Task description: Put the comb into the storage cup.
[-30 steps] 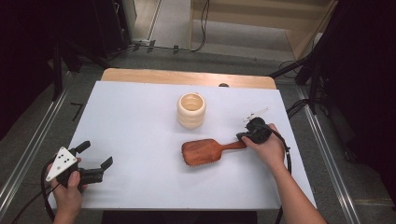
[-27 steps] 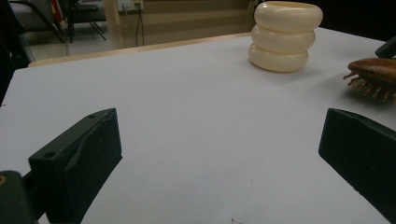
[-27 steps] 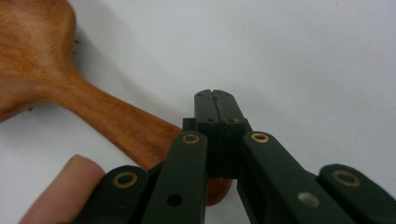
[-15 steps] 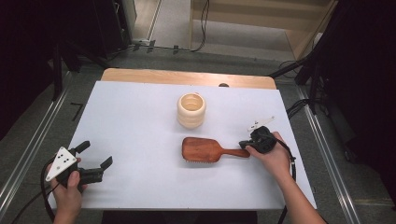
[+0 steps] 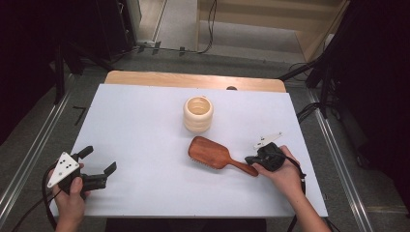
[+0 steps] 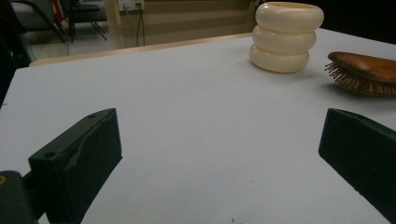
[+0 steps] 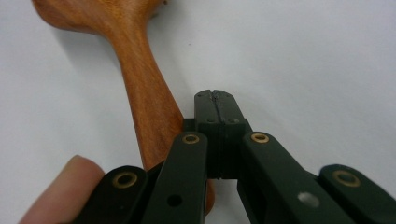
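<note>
Right claw [image 5: 251,159] has its jaws pressed together with nothing between them; in the right gripper view they meet flush just beside the handle of the wooden hairbrush [image 5: 216,155], which passes along their side, touching or nearly so. Brush lies bristles down mid-counter, head toward the left, handle toward the right hand. Left claw [image 5: 101,166] rests spread and empty at the near left corner of the counter [image 5: 135,121].

Risks, judged: a nudge from the closed jaws could spin or skid the brush rather than steer it; pushed far and left, its head could strike the cream ribbed cup [image 5: 198,114] just beyond it and tip it.

Count: one hairbrush, one cup, two claws.
</note>
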{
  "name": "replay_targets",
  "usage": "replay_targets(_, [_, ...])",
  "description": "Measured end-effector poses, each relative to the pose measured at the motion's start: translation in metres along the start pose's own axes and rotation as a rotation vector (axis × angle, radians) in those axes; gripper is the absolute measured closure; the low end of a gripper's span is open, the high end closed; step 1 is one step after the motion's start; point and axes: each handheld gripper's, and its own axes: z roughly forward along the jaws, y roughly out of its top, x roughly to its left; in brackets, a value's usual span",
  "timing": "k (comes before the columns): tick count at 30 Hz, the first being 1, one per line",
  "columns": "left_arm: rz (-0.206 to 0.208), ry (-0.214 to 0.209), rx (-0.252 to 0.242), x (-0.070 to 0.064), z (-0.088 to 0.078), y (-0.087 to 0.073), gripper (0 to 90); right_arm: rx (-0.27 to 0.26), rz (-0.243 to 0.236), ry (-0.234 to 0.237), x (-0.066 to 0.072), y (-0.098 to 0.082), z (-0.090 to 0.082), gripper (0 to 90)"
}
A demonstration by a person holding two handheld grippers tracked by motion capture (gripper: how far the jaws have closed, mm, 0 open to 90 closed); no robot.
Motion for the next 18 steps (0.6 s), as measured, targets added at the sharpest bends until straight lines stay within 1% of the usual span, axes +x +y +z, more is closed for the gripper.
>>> replay_targets(1, [0.0,0.001,0.001,0.0,0.0,0.0,0.0,0.001,-0.007,0.002,0.001,0.0,0.0,88.4])
replay_targets(3, [0.001,0.001,0.002,0.0,0.0,0.0,0.0,0.004,-0.006,0.003,0.002,0.0,-0.001,88.4])
replay_targets(4, [-0.001,0.0,0.0,0.0,0.0,0.0,0.0,0.002,-0.016,0.001,0.002,0.0,-0.002,88.3])
replay_targets(5, [0.0,0.0,0.0,0.0,0.0,0.0,0.0,-0.01,-0.02,-0.016,0.002,0.001,-0.004,79.9])
replay_targets(6, [-0.001,0.0,0.0,0.0,0.0,0.0,0.0,-0.01,-0.02,-0.016,0.002,0.001,-0.004,79.9])
replay_targets(7, [0.001,0.0,0.001,0.0,0.0,0.0,0.0,-0.024,-0.013,-0.028,0.001,0.002,-0.006,71.3])
replay_targets(8, [0.001,0.0,0.002,0.0,0.0,0.0,0.0,-0.045,-0.003,-0.024,0.001,0.006,-0.011,60.1])
replay_targets(9, [0.001,0.0,0.002,0.0,0.0,0.0,0.0,-0.049,-0.008,-0.023,0.002,0.008,-0.012,55.6])
replay_targets(10, [0.001,0.001,0.002,0.0,0.0,0.0,0.0,-0.051,-0.016,-0.016,0.003,0.01,-0.014,48.4])
replay_targets(11, [0.0,0.001,0.001,0.0,0.0,0.0,0.0,-0.051,-0.016,-0.016,0.003,0.01,-0.014,48.4])
replay_targets(12, [0.001,0.0,0.001,0.0,0.0,0.0,0.0,-0.043,-0.045,0.012,0.006,0.016,-0.017,36.9])
replay_targets(13, [0.0,0.0,0.001,0.0,0.0,0.0,0.0,-0.035,-0.061,0.01,0.009,0.019,-0.018,27.9])
replay_targets(14, [0.001,0.0,0.001,0.0,0.0,0.0,0.0,-0.035,-0.061,0.01,0.009,0.019,-0.018,27.9])
replay_targets(15, [0.001,0.0,0.001,0.0,0.0,0.0,0.0,-0.018,-0.087,0.017,0.013,0.026,-0.018,4.1])
replay_targets(16, [0.0,0.001,0.001,0.0,0.0,0.0,0.0,-0.018,-0.087,0.017,0.013,0.026,-0.018,4.1])
replay_targets(17, [0.0,0.001,0.002,0.0,0.0,0.0,0.0,-0.017,-0.114,-0.051,0.02,0.031,-0.018,0.0])
replay_targets(18, [0.0,0.0,0.0,0.0,0.0,0.0,0.0,-0.017,-0.114,-0.051,0.02,0.031,-0.018,0.0])
